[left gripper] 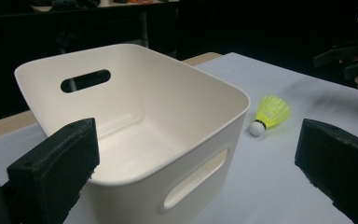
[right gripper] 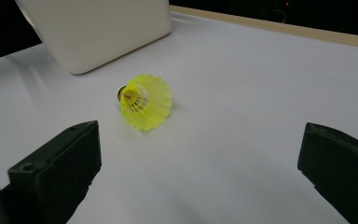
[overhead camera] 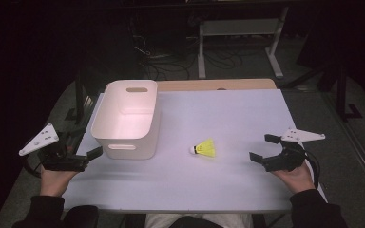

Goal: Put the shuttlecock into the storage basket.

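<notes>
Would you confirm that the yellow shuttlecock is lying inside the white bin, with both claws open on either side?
Not quite: the yellow shuttlecock lies on the table beside the white bin, not inside it, as the high view shows. The left claw and right claw are indeed open on either side.

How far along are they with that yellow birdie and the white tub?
Nothing looks done yet. The yellow shuttlecock lies on its side on the table, beside the white tub, which looks empty. The right claw is open and pointed at the shuttlecock, apart from it. The left claw is open near the tub's front corner. Left, probably: gripping the shuttlecock and dropping it into the tub.
</notes>
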A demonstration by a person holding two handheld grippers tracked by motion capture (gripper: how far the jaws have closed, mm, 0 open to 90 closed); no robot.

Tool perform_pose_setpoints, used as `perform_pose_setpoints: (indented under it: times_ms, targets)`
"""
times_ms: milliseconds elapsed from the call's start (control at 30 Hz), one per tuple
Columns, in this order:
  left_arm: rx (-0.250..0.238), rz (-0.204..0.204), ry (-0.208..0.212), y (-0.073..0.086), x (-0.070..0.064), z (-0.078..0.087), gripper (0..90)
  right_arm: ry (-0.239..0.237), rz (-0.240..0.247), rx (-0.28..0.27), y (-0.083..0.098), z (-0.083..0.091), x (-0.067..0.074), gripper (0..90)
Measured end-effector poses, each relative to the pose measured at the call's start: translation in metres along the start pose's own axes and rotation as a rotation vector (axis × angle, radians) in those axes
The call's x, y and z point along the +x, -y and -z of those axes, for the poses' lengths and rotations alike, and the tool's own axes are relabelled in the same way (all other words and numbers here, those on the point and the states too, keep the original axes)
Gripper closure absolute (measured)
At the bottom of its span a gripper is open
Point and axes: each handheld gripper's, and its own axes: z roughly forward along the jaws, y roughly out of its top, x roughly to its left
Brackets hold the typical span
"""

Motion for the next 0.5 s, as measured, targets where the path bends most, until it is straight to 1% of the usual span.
perform_pose_setpoints:
  times_ms: [233, 300, 500]
  targets:
    - [0.001, -0.022, 0.013, -0.021, 0.001, -0.002, 0.0, -0.004, 0.002, 0.002, 0.0, 0.0, 0.0, 0.0]
    - [0.008, -0.032, 0.018, -0.026, 0.001, -0.003, 0.0, -0.004, 0.002, 0.001, 0.0, 0.0, 0.0, 0.0]
    - [0.025, -0.053, 0.029, -0.035, -0.001, -0.006, 0.0, -0.007, 0.002, -0.001, 0.0, 0.0, 0.001, 0.0]
